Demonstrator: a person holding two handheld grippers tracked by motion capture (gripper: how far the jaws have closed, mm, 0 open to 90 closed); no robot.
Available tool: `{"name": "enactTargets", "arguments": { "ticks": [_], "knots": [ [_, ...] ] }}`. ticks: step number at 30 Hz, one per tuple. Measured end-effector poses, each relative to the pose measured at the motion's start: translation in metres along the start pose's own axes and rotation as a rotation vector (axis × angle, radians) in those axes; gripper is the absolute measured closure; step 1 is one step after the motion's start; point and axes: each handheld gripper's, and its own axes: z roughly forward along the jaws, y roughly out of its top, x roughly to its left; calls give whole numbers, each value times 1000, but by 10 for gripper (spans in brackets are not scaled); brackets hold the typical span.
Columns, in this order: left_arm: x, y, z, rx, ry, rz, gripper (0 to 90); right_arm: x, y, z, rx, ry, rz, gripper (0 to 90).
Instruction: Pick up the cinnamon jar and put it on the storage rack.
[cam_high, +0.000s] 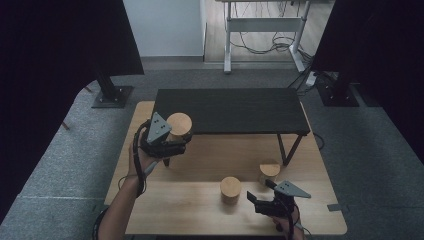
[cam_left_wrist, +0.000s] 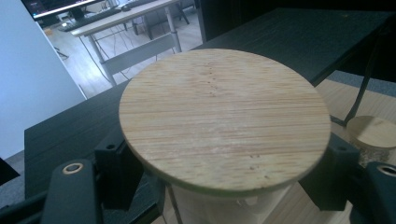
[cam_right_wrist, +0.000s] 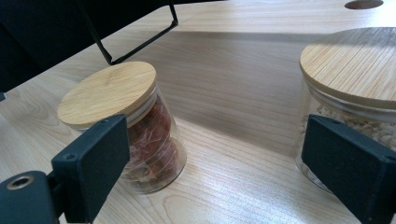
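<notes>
A glass jar with a round bamboo lid (cam_high: 179, 124) (cam_left_wrist: 224, 116) is held above the table's left side, beside the front left corner of the black shelf (cam_high: 230, 110). My left gripper (cam_high: 180, 139) (cam_left_wrist: 224, 186) is shut on its body just under the lid. Two more bamboo-lidded jars stand on the wooden table (cam_high: 190, 210). One (cam_high: 230, 189) (cam_right_wrist: 140, 135) holds reddish pieces, the other (cam_high: 270, 170) (cam_right_wrist: 350, 70) pale ones. My right gripper (cam_high: 260, 194) (cam_right_wrist: 219, 177) is open low over the table near both, with nothing between its jaws.
The black shelf stands on thin metal legs (cam_high: 285, 150) (cam_right_wrist: 112, 56) across the back half of the table. Another jar lid (cam_left_wrist: 373, 133) lies below it at the right in the left gripper view. Black stands and a white desk frame (cam_high: 227, 45) are on the floor beyond.
</notes>
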Motion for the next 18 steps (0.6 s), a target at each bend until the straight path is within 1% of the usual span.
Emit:
{"name": "enactTargets", "arguments": {
  "ticks": [5, 8, 18],
  "knots": [
    [1, -1, 1, 1, 4, -9, 253, 0, 0, 1, 6, -2, -4, 73],
    [1, -1, 1, 2, 7, 0, 253, 1, 0, 1, 9, -1, -5, 73],
    [1, -2, 1, -3, 7, -3, 252, 1, -1, 2, 18, -3, -9, 72]
  ]
}}
